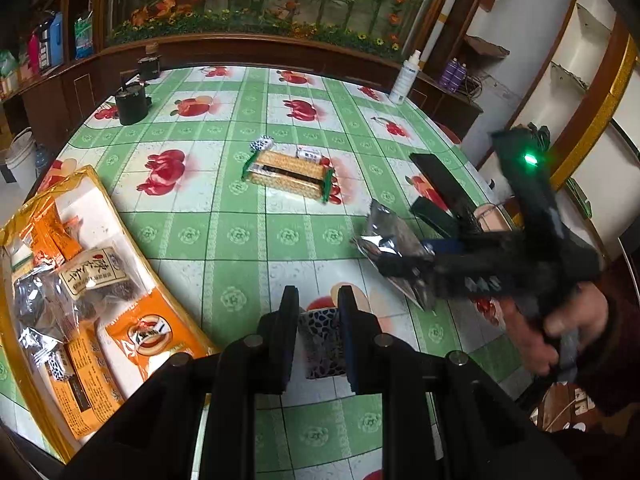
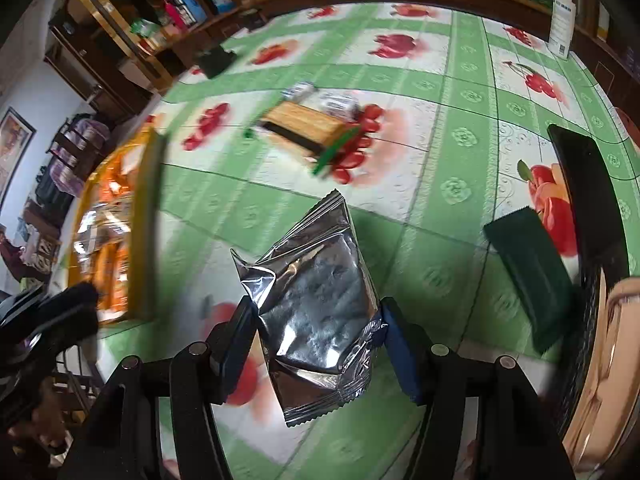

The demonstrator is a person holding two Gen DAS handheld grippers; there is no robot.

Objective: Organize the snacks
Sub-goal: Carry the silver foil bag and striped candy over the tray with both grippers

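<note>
The right gripper [image 2: 316, 332] is clamped on a silver foil snack packet [image 2: 316, 296], its pads pressing the packet's two side edges near the lower seam. The packet's long axis runs straight out along the fingers, crimped top end pointing away toward the middle of the table [image 1: 240, 236]. In the left wrist view the same packet sticks out leftward from the blurred right gripper, lifted clear of the green fruit-print cloth as far as I can judge.

The left gripper [image 1: 318, 332] is closed on a small sachet with a dark leopard-spot pattern [image 1: 320, 340], held upright between the two pads, just above the near edge of the table.

What the next move turns on, I think, is the orange-rimmed snack tray [image 1: 98, 184], already holding orange packets and clear-wrapped sweets. It lies at the table's left side: close beside the left gripper, but across the table from the right one (in the right wrist view its blurred gold rim sits well off to the left of the foil packet). So the left hand is the nearer to the tray, and the right must travel leftward with its packet.

Left on the cloth, well beyond both grippers: a cracker pack with green ends [image 1: 286, 176], two small wrapped sweets touching its far side, and a dark green packet [image 2: 532, 276] beside a black phone [image 2: 584, 196]
</note>
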